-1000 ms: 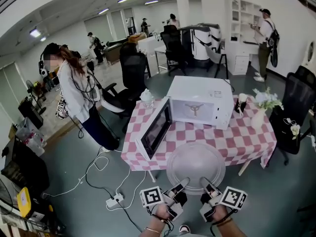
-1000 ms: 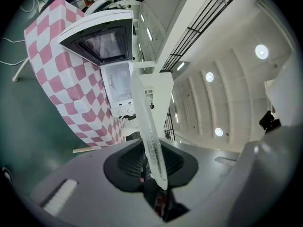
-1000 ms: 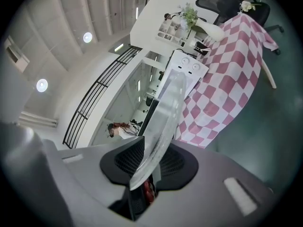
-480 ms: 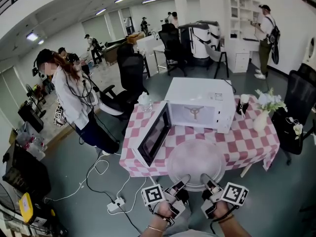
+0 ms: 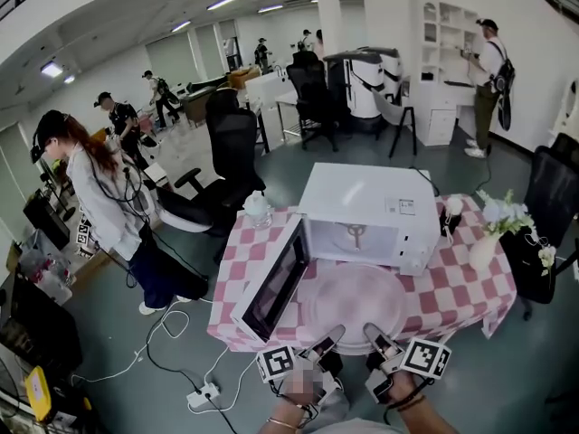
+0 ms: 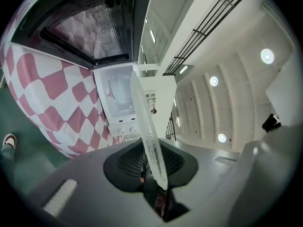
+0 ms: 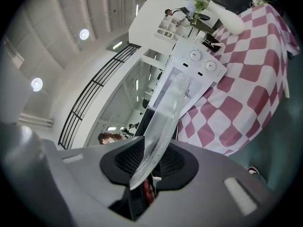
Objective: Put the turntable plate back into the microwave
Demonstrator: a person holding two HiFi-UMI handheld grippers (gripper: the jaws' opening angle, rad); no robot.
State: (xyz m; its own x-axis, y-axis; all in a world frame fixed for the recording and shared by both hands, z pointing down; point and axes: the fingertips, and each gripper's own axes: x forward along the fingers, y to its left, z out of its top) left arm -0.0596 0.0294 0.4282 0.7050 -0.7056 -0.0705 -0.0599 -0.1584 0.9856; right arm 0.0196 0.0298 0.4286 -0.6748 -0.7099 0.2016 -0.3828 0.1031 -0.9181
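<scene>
Over the table's (image 5: 452, 283) near edge, the plate (image 5: 355, 301) hangs roughly level, right in front of the microwave (image 5: 366, 197).

- Left gripper (image 5: 327, 339): clamped on the plate rim at about 7 o'clock. Its own view shows the glass edge squeezed between the jaws.
- Right gripper (image 5: 374, 336): the same, pinching the rim at about 5 o'clock.
- Door (image 5: 271, 283): swung wide, off toward 9 o'clock from the plate and clear of the path.
- Cavity (image 5: 327, 244): empty, with the hub (image 5: 355, 234) visible mid-floor at 12 o'clock from the plate.

Progress, as I read it:
- Done: door open, plate gripped two-handed and lined up with the opening.
- The plate's far rim sits near the cavity mouth. It doesn't look inside yet, but that's hard to call from this angle.
- Left: slide it in at 12 o'clock, centre it over the hub, lower it until it seats, and let go with both grippers.

I'd call it about halfway. The seating step is the fiddly one: the glass is slick and it's held by the near edge only.
</scene>
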